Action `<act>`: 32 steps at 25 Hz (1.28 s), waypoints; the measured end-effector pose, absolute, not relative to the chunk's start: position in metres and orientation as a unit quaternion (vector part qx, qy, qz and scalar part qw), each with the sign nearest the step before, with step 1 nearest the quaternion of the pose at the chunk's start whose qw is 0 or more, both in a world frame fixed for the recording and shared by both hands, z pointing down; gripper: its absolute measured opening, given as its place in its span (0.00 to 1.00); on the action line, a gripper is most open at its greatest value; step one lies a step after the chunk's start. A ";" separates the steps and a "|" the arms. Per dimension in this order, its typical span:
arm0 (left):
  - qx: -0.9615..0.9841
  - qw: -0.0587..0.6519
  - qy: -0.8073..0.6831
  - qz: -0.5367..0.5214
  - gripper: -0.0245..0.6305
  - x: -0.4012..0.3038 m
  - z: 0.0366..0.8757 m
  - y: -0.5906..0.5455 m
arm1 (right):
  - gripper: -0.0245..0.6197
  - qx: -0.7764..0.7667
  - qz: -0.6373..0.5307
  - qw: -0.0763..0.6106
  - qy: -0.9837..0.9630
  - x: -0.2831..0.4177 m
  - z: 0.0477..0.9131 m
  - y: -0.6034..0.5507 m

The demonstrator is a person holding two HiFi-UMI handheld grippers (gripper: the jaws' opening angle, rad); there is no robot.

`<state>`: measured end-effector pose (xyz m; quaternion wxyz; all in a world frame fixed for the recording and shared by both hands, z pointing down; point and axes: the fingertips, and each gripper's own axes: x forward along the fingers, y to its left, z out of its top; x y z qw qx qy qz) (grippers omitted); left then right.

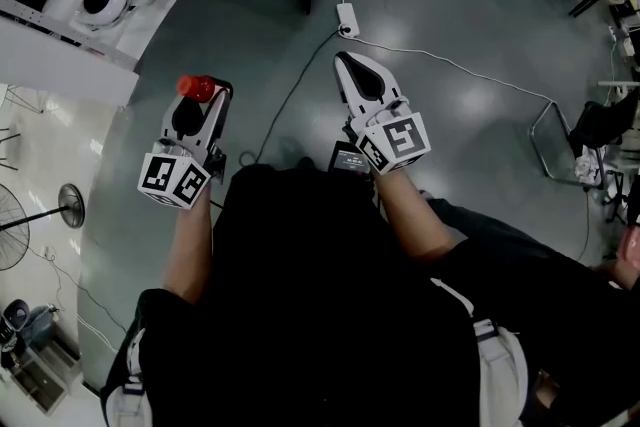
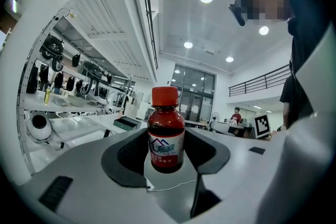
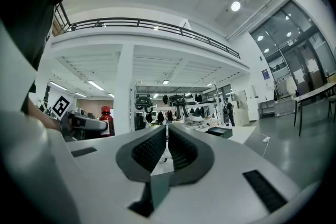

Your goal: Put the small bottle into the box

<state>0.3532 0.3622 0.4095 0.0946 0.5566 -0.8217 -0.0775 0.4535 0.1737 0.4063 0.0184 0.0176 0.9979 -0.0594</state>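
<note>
A small dark-red bottle (image 2: 166,139) with a red cap and a white label stands upright between the black pads of my left gripper (image 2: 167,150), which is shut on its body. In the head view the red cap (image 1: 195,87) sticks out past the left gripper (image 1: 200,110), held in front of the person above a grey floor. My right gripper (image 1: 358,75) is held level beside it, jaws shut with nothing between them (image 3: 167,147). The right gripper view shows the bottle (image 3: 106,120) far off to the left. No box shows in any view.
A white table (image 1: 70,25) with a round white device and tools lies at the upper left. A white cable and a power adapter (image 1: 348,18) run across the floor ahead. A metal-framed chair (image 1: 560,140) stands at the right, a fan (image 1: 70,205) at the left.
</note>
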 end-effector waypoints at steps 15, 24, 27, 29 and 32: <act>0.571 0.110 -0.811 -0.070 0.38 0.344 0.424 0.334 | 0.10 0.012 -0.074 0.002 0.997 0.450 0.429 0.151; 0.585 0.114 -0.800 -0.077 0.38 0.299 0.435 0.294 | 0.10 -0.002 -0.080 -0.002 0.997 0.408 0.437 0.111; 0.606 0.116 -0.784 -0.066 0.38 0.281 0.435 0.276 | 0.10 0.001 -0.077 -0.004 0.997 0.380 0.436 0.099; 0.612 0.116 -0.779 -0.066 0.38 0.262 0.434 0.263 | 0.10 0.002 -0.078 -0.006 0.997 0.357 0.436 0.088; 0.615 0.119 -0.776 -0.073 0.38 0.229 0.431 0.245 | 0.10 0.007 -0.079 -0.008 0.997 0.321 0.434 0.076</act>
